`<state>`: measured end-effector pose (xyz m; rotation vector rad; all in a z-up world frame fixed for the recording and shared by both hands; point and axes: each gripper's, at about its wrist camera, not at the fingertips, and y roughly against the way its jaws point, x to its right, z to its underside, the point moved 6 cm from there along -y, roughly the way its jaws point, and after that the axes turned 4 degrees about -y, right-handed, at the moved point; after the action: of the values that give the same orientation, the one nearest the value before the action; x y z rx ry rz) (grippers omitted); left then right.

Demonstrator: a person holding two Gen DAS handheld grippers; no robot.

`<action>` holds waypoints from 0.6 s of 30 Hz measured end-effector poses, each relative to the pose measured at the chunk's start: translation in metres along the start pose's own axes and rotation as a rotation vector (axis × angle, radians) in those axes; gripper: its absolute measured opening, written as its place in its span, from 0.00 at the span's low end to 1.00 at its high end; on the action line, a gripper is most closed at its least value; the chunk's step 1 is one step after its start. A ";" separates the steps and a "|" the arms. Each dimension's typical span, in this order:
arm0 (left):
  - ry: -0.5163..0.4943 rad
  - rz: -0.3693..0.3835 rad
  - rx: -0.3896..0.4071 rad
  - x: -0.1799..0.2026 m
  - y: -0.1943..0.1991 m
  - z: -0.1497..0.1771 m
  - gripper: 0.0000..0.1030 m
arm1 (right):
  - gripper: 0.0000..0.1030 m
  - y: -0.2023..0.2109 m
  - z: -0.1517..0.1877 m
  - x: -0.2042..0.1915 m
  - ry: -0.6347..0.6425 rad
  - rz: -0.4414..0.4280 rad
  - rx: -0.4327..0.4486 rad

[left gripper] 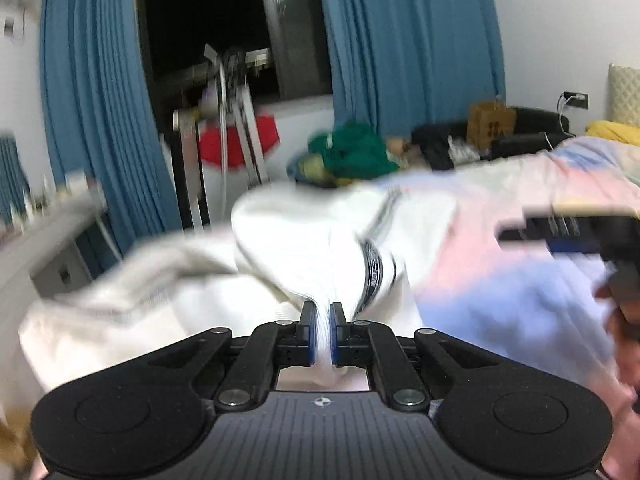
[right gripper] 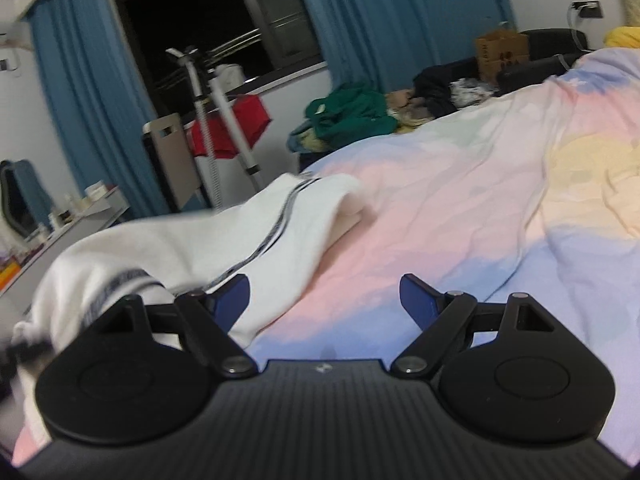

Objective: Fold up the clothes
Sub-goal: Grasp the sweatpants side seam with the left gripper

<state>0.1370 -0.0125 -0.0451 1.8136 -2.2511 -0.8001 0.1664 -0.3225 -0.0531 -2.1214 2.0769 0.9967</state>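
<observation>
Left claw [left gripper: 323, 312] was pressed together on a bunched fold of the white knitted garment with dark striped trim [left gripper: 304, 248], the cloth pinched between its blue pads and rising from them in a blurred hump directly ahead. That garment trailed away to the left of the claw and lay over the pastel pink, blue and yellow bed cover [left gripper: 520, 304], which spread to the right. At the right edge of the left wrist view the right claw's black and blue finger showed, blurred, above the bed cover, with part of a hand [left gripper: 624, 312] below it.

Right claw [right gripper: 325, 296] stood spread wide with nothing between its fingers, only the bed cover [right gripper: 460, 208] beneath the gap. From that view the white garment [right gripper: 208, 232] lay to the left of the claw, its nearer part passing behind the left blue fingertip and its far folded end resting on the bed ahead and to the left.

Beyond the bed stood blue curtains [right gripper: 360, 20], a dark window [right gripper: 192, 12], a white stand [right gripper: 224, 120], a red cloth [right gripper: 232, 128], a heap of green clothing [right gripper: 352, 112] and a brown cardboard box [right gripper: 502, 52].
</observation>
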 end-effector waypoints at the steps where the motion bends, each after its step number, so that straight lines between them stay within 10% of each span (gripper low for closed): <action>1: 0.022 0.006 -0.018 -0.002 0.001 0.013 0.06 | 0.81 0.002 0.003 -0.003 0.005 -0.015 -0.009; 9: 0.183 0.025 -0.051 -0.021 -0.015 0.048 0.07 | 0.81 0.013 0.018 -0.022 -0.087 -0.202 -0.127; 18: 0.209 0.088 0.004 -0.024 -0.044 0.058 0.07 | 0.81 -0.056 -0.032 -0.103 -0.004 -0.181 -0.128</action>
<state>0.1568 0.0228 -0.1099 1.6991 -2.1821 -0.5625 0.2390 -0.2377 -0.0057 -2.3152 1.8238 1.1358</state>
